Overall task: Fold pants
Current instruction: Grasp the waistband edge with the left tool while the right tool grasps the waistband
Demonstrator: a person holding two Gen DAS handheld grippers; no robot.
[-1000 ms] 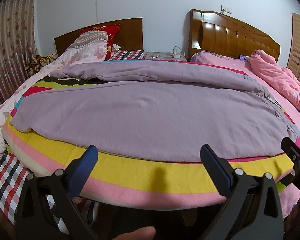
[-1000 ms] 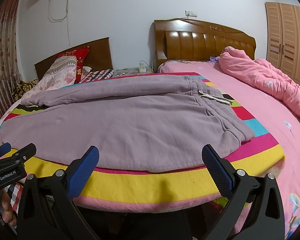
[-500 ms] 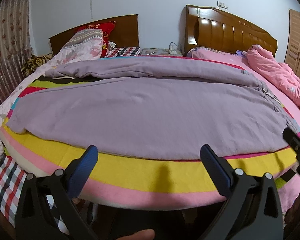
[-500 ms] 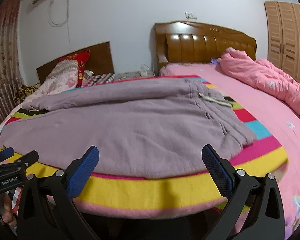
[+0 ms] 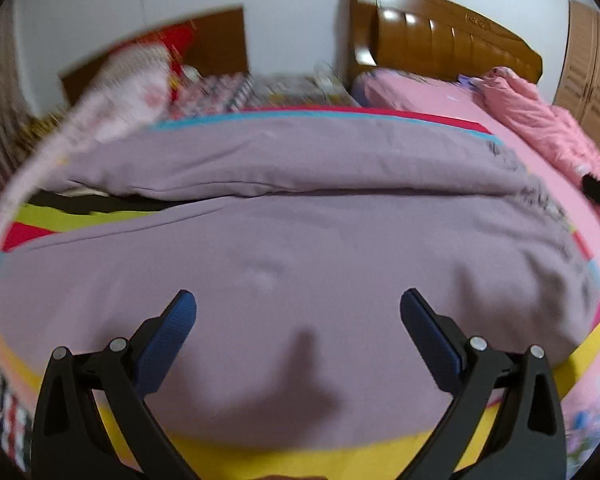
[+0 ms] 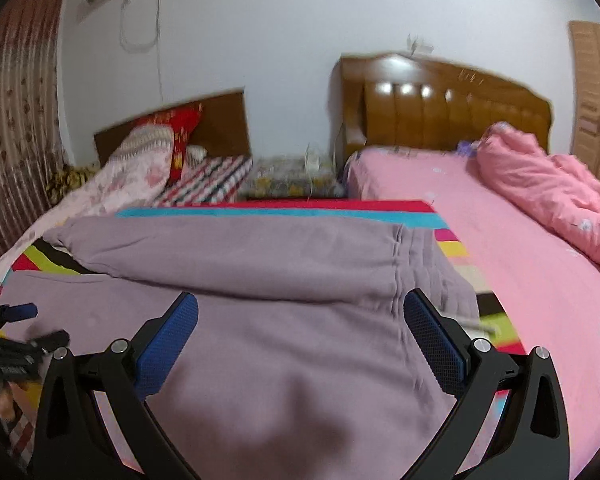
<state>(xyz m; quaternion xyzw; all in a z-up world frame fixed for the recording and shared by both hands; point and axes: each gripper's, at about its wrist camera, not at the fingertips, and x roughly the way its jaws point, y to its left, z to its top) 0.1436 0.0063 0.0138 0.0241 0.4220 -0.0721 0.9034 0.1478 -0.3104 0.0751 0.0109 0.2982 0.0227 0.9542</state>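
Striped blanket (image 6: 236,213) across the near bed, bands of yellow, red and blue. Behind it a dark headboard (image 6: 220,120), red pillow (image 6: 186,136) leaning against it. Nightstand (image 6: 292,178) between the beds. Pink quilt (image 6: 548,184) heaped on the pink sheet (image 6: 520,272), wardrobe (image 6: 596,96) far right, curtain (image 6: 16,120) left.

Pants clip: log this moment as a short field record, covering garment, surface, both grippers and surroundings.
garment: purple pants, spread flat, waistband to the right, legs to the left
surface: striped blanket on the bed
left gripper: open, empty, over the near leg
right gripper: open, empty, over the pants near the waistband
fold state: none made yet, the two legs lie apart at the cuffs
surroundings: pink duvet on the right, wooden headboard, pillows far left
image quality: motion blur in both views
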